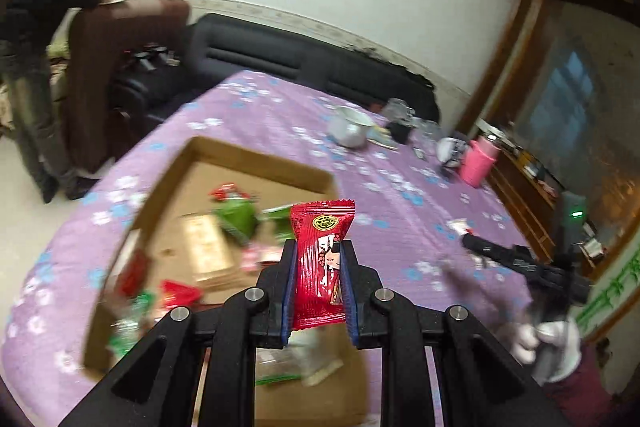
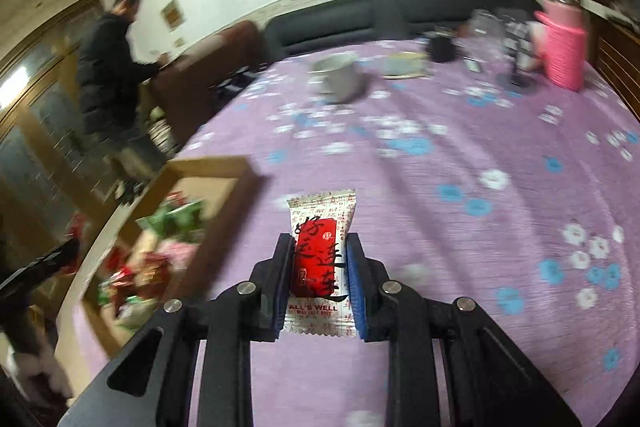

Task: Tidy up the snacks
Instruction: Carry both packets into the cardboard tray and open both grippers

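Observation:
My left gripper (image 1: pixel 319 247) is shut on a red snack packet (image 1: pixel 320 263) and holds it upright above the near right part of a cardboard box (image 1: pixel 256 161) with several snack packets inside. My right gripper (image 2: pixel 319 241) is shut on a white and red snack packet (image 2: pixel 320 267) marked ALL'S WELL, held above the purple flowered tablecloth (image 2: pixel 460 155), to the right of the cardboard box (image 2: pixel 224 167). The right gripper also shows in the left wrist view (image 1: pixel 472 243), out over the cloth at the right.
A white bowl (image 2: pixel 340 77), a pink basket (image 2: pixel 564 47), glass jars and small items stand at the table's far side. A dark sofa (image 1: pixel 280 55) lies behind the table. A person in a black jacket (image 2: pixel 108 67) stands at the far left.

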Tool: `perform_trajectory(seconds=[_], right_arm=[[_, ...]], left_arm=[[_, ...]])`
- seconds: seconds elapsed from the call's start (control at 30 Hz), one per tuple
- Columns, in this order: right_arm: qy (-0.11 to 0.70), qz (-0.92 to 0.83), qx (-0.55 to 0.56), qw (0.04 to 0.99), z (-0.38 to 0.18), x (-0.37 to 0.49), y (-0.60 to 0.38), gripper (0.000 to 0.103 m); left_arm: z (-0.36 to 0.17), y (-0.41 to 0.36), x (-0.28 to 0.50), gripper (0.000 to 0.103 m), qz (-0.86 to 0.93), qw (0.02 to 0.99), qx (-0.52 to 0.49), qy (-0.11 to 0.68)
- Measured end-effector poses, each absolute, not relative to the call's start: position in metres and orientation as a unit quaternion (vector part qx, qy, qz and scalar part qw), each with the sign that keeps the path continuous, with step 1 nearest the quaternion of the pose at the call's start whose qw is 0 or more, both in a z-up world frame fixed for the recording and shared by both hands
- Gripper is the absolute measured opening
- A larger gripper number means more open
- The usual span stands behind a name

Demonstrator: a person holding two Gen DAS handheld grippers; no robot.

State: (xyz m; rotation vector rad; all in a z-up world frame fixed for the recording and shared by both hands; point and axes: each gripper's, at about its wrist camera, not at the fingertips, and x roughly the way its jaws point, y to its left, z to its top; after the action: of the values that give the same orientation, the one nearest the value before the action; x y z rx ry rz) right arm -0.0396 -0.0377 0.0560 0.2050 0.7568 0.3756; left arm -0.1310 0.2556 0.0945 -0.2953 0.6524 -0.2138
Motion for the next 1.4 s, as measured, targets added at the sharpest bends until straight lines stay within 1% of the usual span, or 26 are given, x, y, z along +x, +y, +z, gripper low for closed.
perform_trajectory(seconds=[0.23, 0.43, 0.8, 1.27, 1.33, 1.37, 1.4], right_arm=[[0.370, 0.250, 0.085, 0.891, 0.068, -0.059, 0.039, 0.025], [0.384, 0.288, 0.056, 0.876, 0.062, -0.069, 0.093, 0.025], [0.407, 0.300, 0.023, 0.862, 0.047, -0.066, 0.133, 0.025], [0.435, 0.275, -0.011, 0.858, 0.031, -0.017, 0.171, 0.025], [0.439, 0.273, -0.012, 0.856, 0.028, -0.009, 0.177, 0.026], [0.440, 0.273, -0.010, 0.855, 0.028, -0.006, 0.179, 0.027], [0.441, 0.274, -0.004, 0.855, 0.027, -0.003, 0.180, 0.027]], left_arm=[[0.072, 0.275, -0.138, 0.020, -0.062, 0.934, -0.124, 0.328], [0.070, 0.282, -0.144, 0.020, -0.026, 0.942, -0.092, 0.322], [0.062, 0.290, -0.138, 0.021, 0.003, 0.942, -0.066, 0.328], [0.042, 0.293, -0.113, 0.021, 0.011, 0.933, -0.058, 0.354], [0.039, 0.294, -0.110, 0.024, 0.012, 0.932, -0.061, 0.357], [0.038, 0.295, -0.109, 0.033, 0.013, 0.931, -0.061, 0.359], [0.038, 0.295, -0.108, 0.046, 0.013, 0.931, -0.061, 0.360]])
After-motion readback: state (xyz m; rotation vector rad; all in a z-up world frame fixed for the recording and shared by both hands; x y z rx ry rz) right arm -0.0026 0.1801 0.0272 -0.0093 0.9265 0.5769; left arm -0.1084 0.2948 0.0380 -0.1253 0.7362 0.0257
